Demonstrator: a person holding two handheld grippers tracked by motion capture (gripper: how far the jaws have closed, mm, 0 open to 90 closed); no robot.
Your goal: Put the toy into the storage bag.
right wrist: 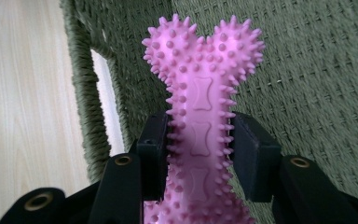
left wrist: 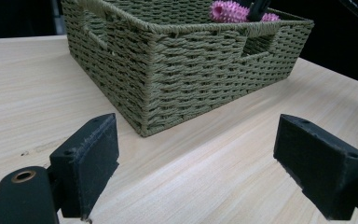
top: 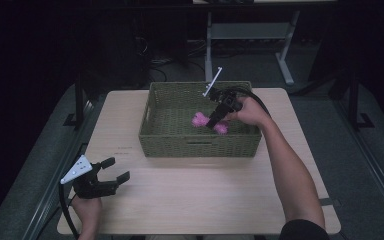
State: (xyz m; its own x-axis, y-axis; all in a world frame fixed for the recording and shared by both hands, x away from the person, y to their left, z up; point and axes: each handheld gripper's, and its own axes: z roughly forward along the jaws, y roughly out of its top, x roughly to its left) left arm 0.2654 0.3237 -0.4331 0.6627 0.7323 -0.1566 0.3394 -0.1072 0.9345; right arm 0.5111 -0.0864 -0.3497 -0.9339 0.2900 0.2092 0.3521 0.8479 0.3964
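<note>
Jaws spread wide and holding nothing, the left gripper [top: 111, 176] rests low at the near left corner of the table [top: 205, 200], well apart from the woven basket [left wrist: 182, 84]. Farther off, the right gripper [right wrist: 200, 154] has its jaws clamped on the shaft of a pink spiky bone toy [right wrist: 200, 93], inside the basket near its right side. This looks like either placing or lifting the toy; which one cannot be told. The next move calls for either letting go or a clean lift clear of the rim.
</note>
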